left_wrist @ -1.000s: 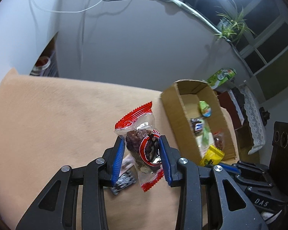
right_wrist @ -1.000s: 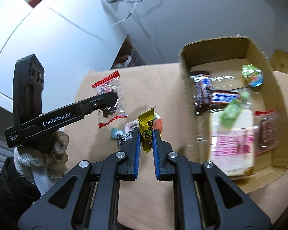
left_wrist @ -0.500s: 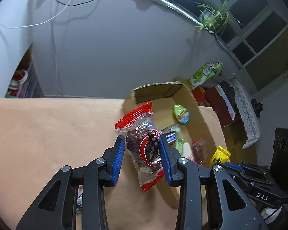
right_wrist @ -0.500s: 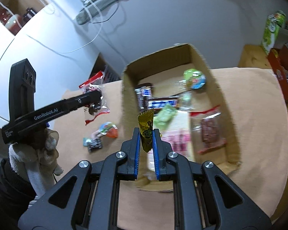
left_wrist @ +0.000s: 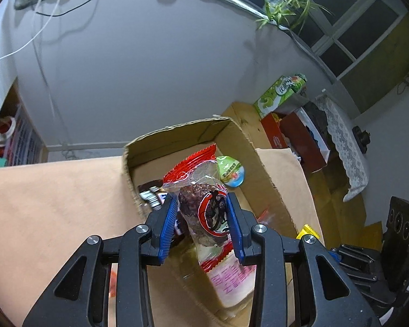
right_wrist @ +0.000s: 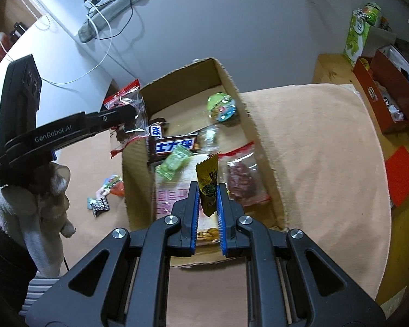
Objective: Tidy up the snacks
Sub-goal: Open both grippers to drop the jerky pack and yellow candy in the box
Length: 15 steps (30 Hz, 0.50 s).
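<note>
An open cardboard box [right_wrist: 261, 139] stands on a tan cloth-covered table [right_wrist: 327, 163] and holds several snacks. My left gripper [left_wrist: 201, 209] is shut on a clear red-edged packet of dark dried fruit [left_wrist: 204, 204], held over the box's left wall [left_wrist: 131, 182]; the packet shows in the right wrist view [right_wrist: 128, 114] too. My right gripper [right_wrist: 207, 190] is shut on a small yellow snack packet [right_wrist: 208, 185], held above the box's near half. The yellow packet's tip shows in the left wrist view [left_wrist: 308, 231].
In the box lie chocolate bars [right_wrist: 174, 144], a green candy [right_wrist: 173, 163], a round green jelly cup [right_wrist: 222, 106], a pink-printed packet [right_wrist: 171, 193] and a red-edged fruit packet [right_wrist: 242, 182]. Two small snacks [right_wrist: 106, 193] lie on the cloth left of the box. Cartons [right_wrist: 357, 32] stand behind.
Both grippers have moved with their packets from beside the box to over it. The box now fills the middle of both views. Both grips are unchanged.
</note>
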Each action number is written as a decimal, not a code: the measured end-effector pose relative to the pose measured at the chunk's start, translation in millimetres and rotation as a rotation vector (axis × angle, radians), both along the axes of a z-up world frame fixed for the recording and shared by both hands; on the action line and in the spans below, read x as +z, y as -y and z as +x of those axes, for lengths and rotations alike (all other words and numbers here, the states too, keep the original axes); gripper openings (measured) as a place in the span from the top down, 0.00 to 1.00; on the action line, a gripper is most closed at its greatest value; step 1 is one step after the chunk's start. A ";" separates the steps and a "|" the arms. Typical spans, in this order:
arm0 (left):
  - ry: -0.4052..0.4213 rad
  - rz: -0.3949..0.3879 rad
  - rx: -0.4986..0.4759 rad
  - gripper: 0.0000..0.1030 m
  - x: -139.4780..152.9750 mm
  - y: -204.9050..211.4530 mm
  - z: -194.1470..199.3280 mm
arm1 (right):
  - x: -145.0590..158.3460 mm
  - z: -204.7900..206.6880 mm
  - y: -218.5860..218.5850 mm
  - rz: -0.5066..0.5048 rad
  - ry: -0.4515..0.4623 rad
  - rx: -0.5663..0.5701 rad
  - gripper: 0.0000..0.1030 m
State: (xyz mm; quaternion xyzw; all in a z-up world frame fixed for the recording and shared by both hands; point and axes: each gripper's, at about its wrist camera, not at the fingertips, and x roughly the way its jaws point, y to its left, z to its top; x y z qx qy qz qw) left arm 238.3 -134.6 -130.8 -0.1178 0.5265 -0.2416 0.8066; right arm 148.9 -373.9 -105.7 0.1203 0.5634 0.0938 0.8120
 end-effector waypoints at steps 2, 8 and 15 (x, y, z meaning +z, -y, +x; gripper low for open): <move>0.001 0.004 -0.006 0.67 0.1 5.1 2.9 | -0.8 0.0 2.9 -0.006 -0.001 -0.004 0.88; -0.010 0.008 -0.020 0.66 -2.6 15.6 7.5 | -2.3 0.0 7.1 -0.011 -0.007 -0.011 0.88; -0.031 0.028 -0.021 0.51 -1.6 21.7 10.4 | 1.0 -2.5 6.7 -0.004 0.010 -0.018 0.59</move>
